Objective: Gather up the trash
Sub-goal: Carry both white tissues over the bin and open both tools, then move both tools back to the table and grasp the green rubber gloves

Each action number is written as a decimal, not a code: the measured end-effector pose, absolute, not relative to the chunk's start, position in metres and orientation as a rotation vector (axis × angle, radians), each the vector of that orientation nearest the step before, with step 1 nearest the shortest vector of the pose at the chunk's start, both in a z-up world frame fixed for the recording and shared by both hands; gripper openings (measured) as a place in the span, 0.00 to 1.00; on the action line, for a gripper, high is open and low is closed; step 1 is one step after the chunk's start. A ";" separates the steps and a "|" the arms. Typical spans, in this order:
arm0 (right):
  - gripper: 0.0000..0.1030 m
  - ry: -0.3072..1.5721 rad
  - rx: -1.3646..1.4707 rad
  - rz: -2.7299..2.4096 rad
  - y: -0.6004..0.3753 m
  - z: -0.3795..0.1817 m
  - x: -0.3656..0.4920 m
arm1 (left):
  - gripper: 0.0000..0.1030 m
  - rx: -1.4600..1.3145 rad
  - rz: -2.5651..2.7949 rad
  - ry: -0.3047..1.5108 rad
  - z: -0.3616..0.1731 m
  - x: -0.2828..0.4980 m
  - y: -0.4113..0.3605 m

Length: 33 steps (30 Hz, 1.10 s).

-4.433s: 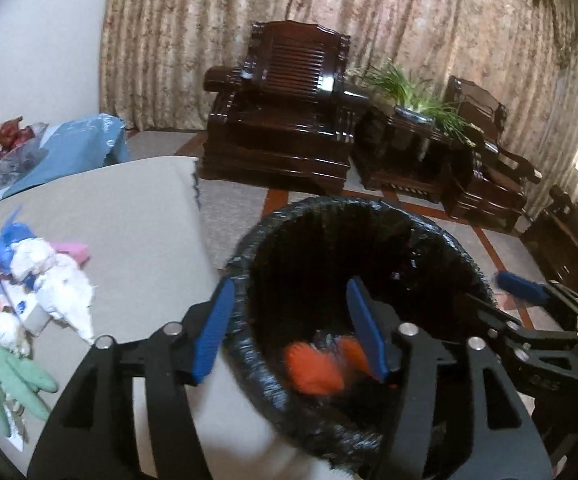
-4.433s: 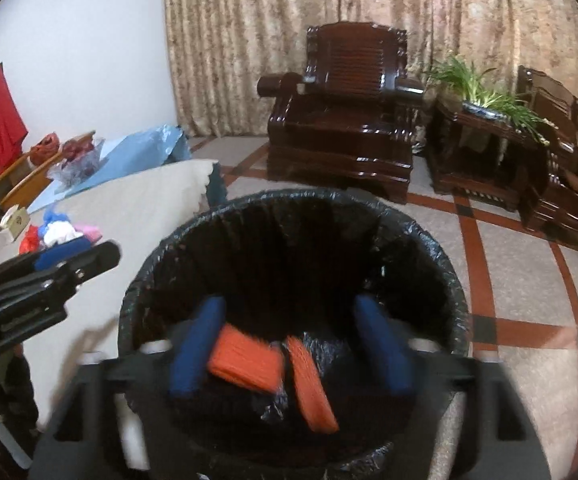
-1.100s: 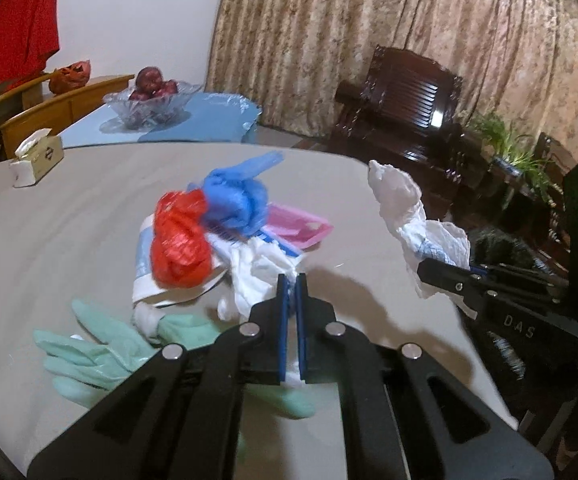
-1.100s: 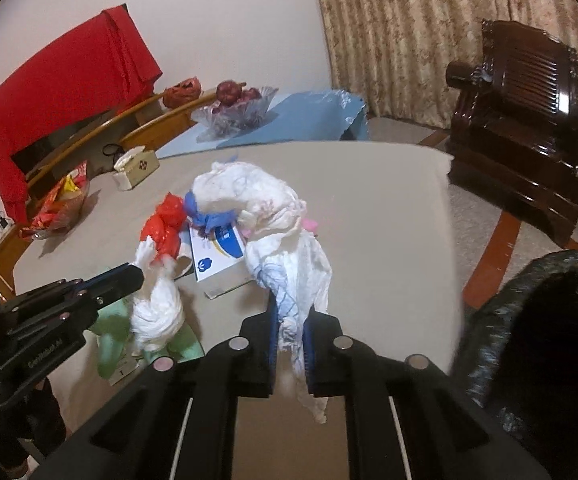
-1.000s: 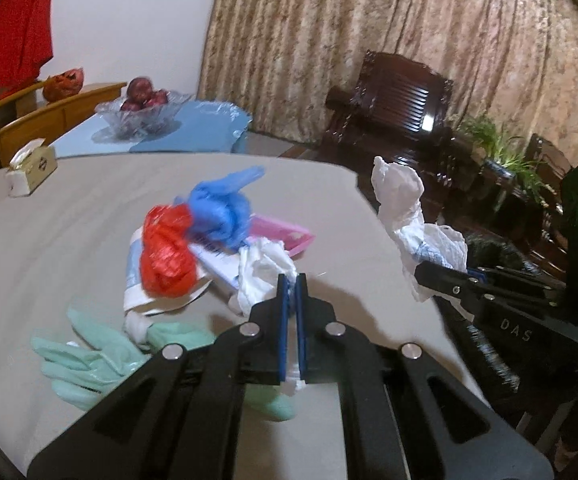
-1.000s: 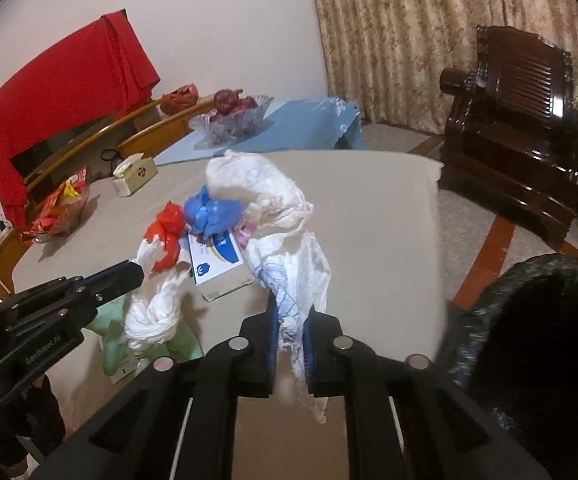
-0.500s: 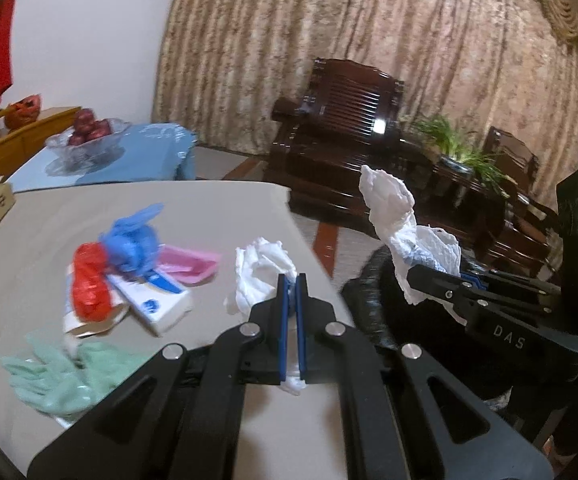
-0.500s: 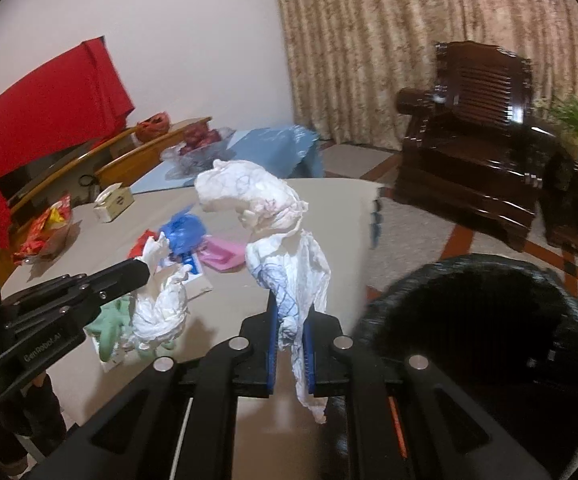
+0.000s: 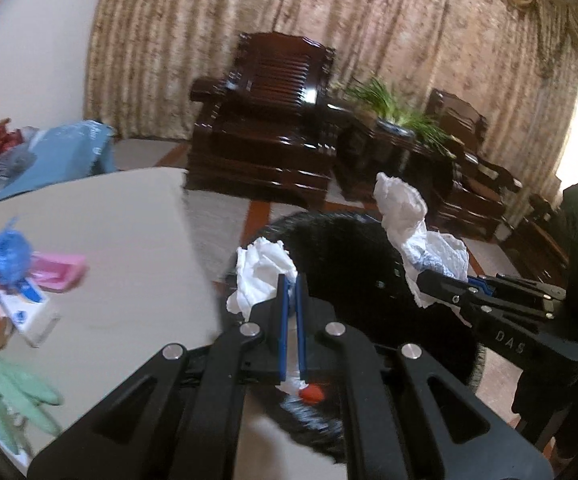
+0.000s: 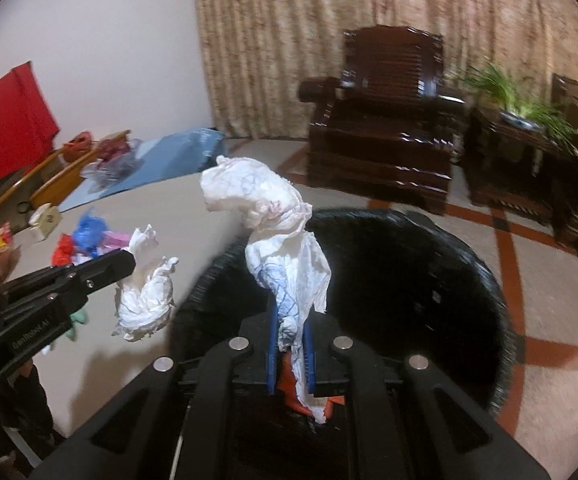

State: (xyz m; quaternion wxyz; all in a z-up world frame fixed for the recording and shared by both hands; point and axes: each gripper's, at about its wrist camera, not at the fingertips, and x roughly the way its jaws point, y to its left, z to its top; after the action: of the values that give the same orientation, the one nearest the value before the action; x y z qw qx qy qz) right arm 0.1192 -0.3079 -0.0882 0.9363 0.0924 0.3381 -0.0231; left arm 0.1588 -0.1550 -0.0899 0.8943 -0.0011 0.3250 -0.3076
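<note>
Left gripper (image 9: 292,280): black body, blue pads, holding white tissue (image 9: 260,276). Right gripper (image 10: 290,320): same black and blue, holding white paper (image 10: 277,224) with blue line pattern. Bin (image 10: 429,264): black liner, orange scraps (image 10: 289,384) inside. Table (image 9: 121,248): beige. Gloves (image 9: 5,396): pale green.

I see the trash bin (image 10: 389,280) standing on the floor just right of the table (image 10: 177,216); the armchair (image 10: 385,136) is behind it, the trash pile (image 9: 13,280) on the table.
</note>
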 end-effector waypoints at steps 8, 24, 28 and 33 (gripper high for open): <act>0.28 0.742 0.219 -0.146 -0.340 -0.114 0.106 | 0.18 0.031 -0.696 0.716 -0.106 0.166 -0.196; 0.94 0.598 0.228 -0.121 -0.324 -0.083 0.092 | 0.85 0.037 -0.510 0.629 -0.082 0.150 -0.126; 0.94 0.574 0.212 -0.053 -0.295 -0.072 0.102 | 0.87 0.025 -0.420 0.622 -0.077 0.147 -0.084; 0.94 0.558 0.181 0.048 -0.250 -0.062 0.119 | 0.87 0.001 -0.316 0.615 -0.069 0.141 -0.032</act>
State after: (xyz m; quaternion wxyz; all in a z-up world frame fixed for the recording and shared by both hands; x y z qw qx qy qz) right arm 0.1190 -0.2496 -0.0621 0.9570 0.0890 0.2751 0.0236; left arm 0.1413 -0.0318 -0.0692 0.9408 0.0004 0.3014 -0.1550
